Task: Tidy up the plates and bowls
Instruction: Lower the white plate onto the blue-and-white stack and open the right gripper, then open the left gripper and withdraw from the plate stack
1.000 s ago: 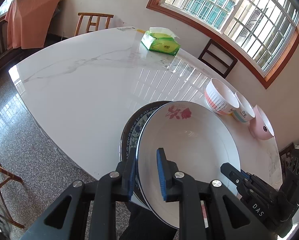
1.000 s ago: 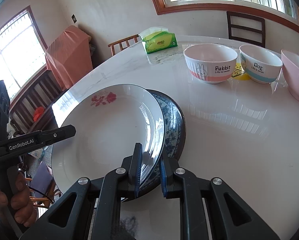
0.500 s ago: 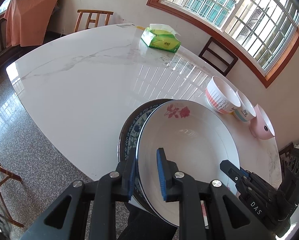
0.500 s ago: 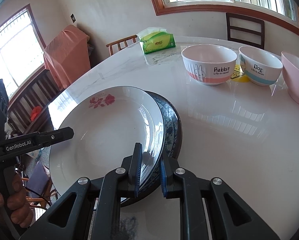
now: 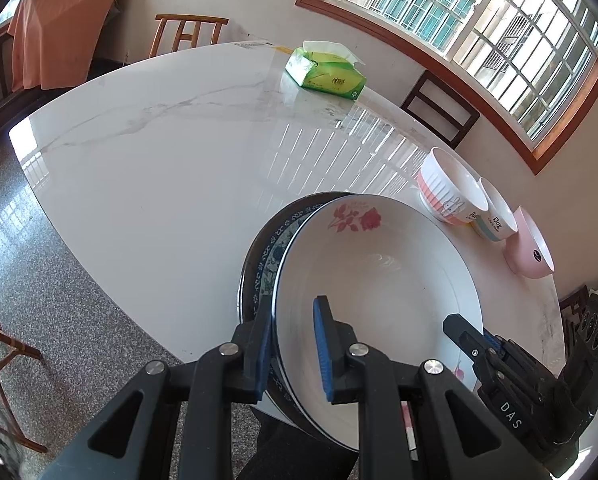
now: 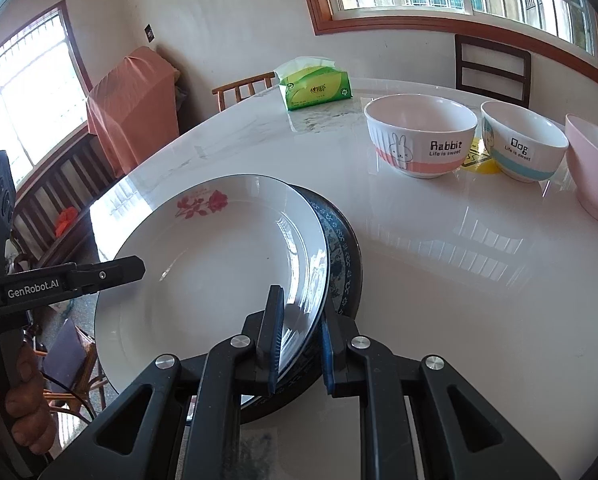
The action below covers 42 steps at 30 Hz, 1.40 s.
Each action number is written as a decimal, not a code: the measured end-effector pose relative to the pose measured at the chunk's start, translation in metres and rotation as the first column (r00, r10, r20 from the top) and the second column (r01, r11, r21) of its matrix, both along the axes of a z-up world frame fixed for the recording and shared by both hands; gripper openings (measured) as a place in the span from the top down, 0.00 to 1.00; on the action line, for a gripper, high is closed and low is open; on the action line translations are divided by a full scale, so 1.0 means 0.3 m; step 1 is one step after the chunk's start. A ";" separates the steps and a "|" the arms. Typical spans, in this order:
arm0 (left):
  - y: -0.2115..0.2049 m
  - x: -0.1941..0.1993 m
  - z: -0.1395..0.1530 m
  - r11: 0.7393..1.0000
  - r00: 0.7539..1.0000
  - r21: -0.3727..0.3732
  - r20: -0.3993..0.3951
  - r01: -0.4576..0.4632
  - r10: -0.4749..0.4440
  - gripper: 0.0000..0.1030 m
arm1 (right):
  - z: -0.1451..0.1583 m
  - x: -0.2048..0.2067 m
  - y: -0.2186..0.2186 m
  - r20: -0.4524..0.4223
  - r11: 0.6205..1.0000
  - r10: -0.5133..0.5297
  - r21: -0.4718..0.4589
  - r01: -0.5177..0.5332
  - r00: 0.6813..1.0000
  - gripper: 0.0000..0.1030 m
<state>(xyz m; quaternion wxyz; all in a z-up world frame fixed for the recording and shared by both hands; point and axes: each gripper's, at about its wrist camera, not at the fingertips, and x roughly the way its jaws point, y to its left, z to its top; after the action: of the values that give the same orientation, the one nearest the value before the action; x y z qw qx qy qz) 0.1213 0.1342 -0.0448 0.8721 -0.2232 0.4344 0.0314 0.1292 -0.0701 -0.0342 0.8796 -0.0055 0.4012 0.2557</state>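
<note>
Step in hand, I'd say: stacking the plates, w/ both claws on the pile near the front edge of the tabletop point(image 5: 147, 184). The left claw point(image 5: 291, 344) is nearly closed, pinching the rim of the white rose plate point(image 5: 379, 280) together w/ the dark blue-patterned plate point(image 5: 259, 264) under it; the right claw point(image 6: 299, 340) is clamped tight on the same two rims at the opposite side. The white plate sits off-centre on the blue one, not yet squared up. Next move prob. calls for settling the pair flat, centring the top plate, then letting go w/o dragging; after that the bowls. Three bowls stand in a row towards the window side, apart from the plates: one reads "Rabbit / Life is sweet" point(image 6: 421, 140), one "Dog / Life is sweet" point(image 6: 523, 144), plus a pink bowl point(image 6: 595, 168) w/ a small dark logo, unreadable. Left claw body reads "GenRobot.AI", right one "DAS". Green tissue pack point(image 6: 317, 90) at the far side, print too small to read.
</note>
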 end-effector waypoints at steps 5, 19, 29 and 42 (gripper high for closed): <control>0.000 0.002 -0.004 1.000 1.000 0.003 0.009 -0.001 0.001 0.82 | -0.008 0.006 0.008 0.020 1.000 0.004 -0.007 -0.004 1.000 0.84; -0.024 -0.029 0.054 0.990 0.994 0.141 0.112 -0.028 0.012 0.82 | -0.018 -0.020 0.075 0.192 0.985 0.030 -0.173 0.003 0.981 0.74; -0.062 -0.034 0.081 0.980 0.991 0.199 0.134 -0.012 -0.015 0.80 | 0.023 -0.080 0.035 0.377 0.980 -0.016 -0.177 0.089 0.926 0.50; -0.190 -0.057 0.094 0.968 0.988 0.239 0.112 0.075 -0.104 0.73 | 0.037 -0.056 -0.342 0.338 0.936 -0.305 -0.067 0.346 0.891 0.37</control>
<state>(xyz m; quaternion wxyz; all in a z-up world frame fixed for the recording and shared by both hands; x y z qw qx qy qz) 0.1041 0.0771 -0.0167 0.9180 -0.1005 0.3826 0.0291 0.1122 -0.1728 -0.0232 0.9614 -0.0352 0.2626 0.0745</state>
